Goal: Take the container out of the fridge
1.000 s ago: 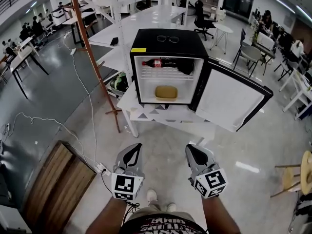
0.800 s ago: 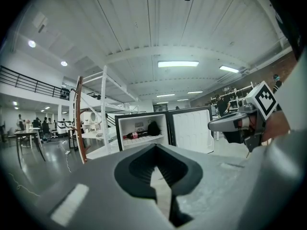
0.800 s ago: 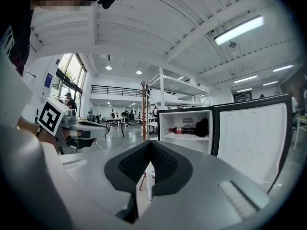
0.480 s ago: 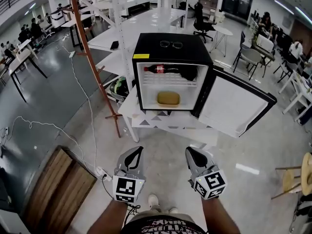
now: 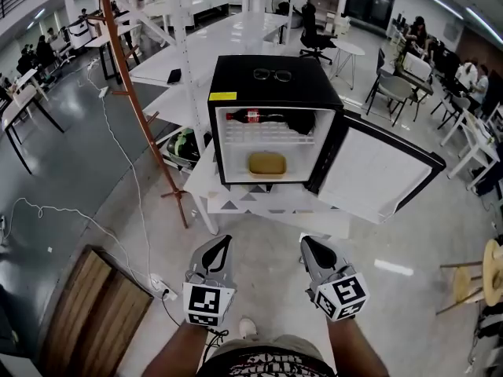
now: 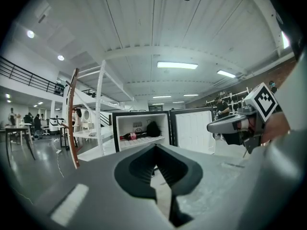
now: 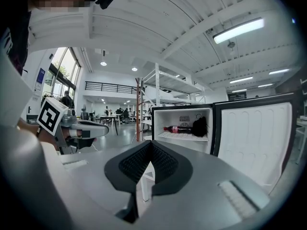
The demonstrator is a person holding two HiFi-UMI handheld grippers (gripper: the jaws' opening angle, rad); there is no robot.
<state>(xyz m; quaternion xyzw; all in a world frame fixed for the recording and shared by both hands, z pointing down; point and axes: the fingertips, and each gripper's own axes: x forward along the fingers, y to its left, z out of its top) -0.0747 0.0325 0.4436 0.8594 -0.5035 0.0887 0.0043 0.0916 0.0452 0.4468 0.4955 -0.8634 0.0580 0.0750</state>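
Two grippers face a black, cube-shaped mini fridge (image 5: 236, 81) whose white-lined door (image 5: 377, 171) hangs open at its right. This looks like the approach step, with nothing grasped yet. The left gripper (image 5: 221, 242) and right gripper (image 5: 307, 243) hover well short of the fridge, each with its jaws pressed together and empty. The next move probably calls for reaching into the fridge, spreading the jaws, and closing on the tan, rounded, shallow plastic container (image 5: 267, 164). It sits on the fridge's floor, below the wire shelf (image 5: 267, 139).

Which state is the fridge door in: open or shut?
Open. The fridge door stands swung out to the right, exposing the container on the bottom and a bottle above.
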